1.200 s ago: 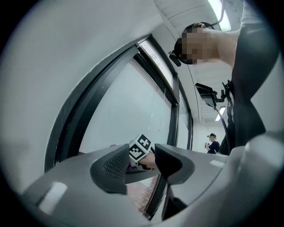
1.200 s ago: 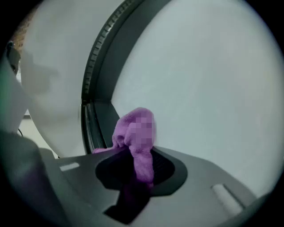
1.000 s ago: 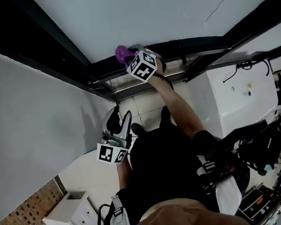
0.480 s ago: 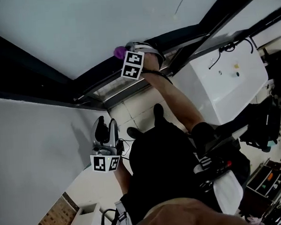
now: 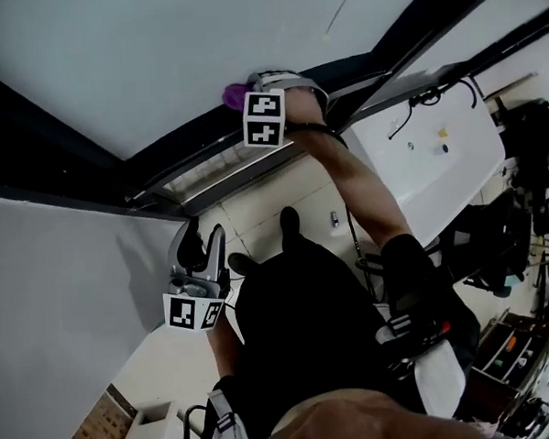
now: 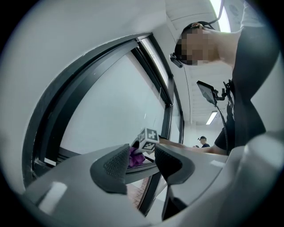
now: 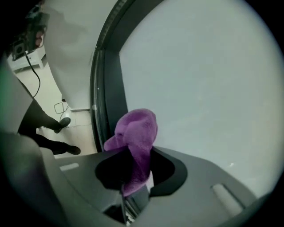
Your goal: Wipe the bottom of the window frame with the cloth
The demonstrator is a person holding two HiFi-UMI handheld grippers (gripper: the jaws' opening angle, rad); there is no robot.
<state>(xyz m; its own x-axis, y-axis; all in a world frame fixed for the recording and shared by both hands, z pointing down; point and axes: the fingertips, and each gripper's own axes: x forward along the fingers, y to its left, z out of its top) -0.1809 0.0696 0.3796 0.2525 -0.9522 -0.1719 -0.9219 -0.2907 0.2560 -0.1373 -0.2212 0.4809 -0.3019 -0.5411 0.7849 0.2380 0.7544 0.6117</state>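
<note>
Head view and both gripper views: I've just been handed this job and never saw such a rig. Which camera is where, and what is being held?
There is no robot arm. A person holds a two-jaw gripper in each hand. The head view comes from a camera on the person's head, looking steeply down past the body to the tiled floor. Each gripper view rides on one gripper and looks along its jaws. The right gripper reaches out to the dark window frame, below the glass, and its jaws are closed on a purple cloth. The left gripper hangs lower, beside the body, with its jaws apart and nothing between them. Its camera merely sees the cloth and the other gripper's marker cube far off through the gap.
</note>
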